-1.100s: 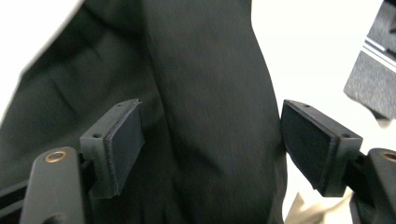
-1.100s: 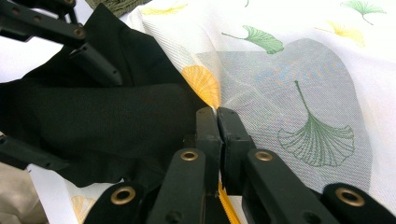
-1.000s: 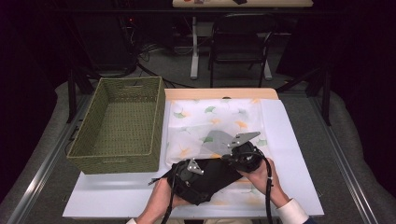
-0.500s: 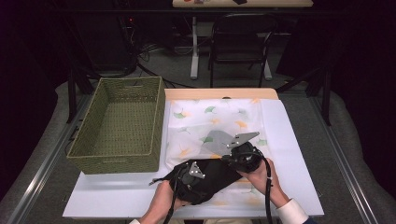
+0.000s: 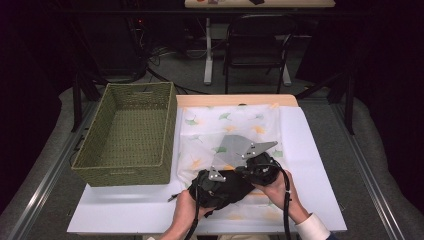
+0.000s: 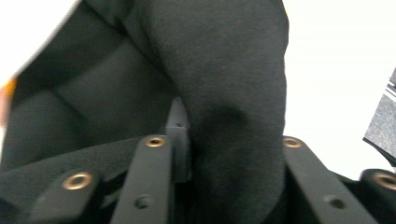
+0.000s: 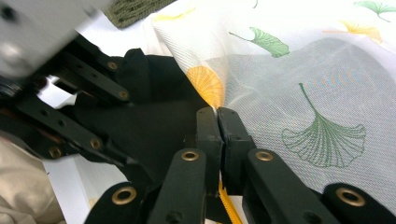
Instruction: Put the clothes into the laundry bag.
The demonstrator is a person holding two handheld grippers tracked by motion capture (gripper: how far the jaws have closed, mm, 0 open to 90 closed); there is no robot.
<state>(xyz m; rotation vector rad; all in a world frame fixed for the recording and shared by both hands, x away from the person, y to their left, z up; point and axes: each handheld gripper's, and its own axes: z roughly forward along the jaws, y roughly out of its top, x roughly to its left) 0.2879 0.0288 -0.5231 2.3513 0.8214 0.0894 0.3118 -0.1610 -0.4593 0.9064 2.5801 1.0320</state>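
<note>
Left gripper (image 6: pixel 229 154) closing on black cloth (image 6: pixel 224 70) bunched between jaws.

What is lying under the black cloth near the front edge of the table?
The black cloth lies on a thin leaf-print sheet spread over the white table top. Whatever is beneath its bunched middle is covered.

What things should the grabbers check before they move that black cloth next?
1. Left claw has the black cloth between its jaws, which have just been closing: ok.
2. Left claw squeezes it firmly: cannot tell.
3. Right claw is shut on the leaf-print cloth edge: ok.
4. Basket stands open to the left: ok.
5. Black cloth is folded neatly: not ok, it is bunched.
</note>
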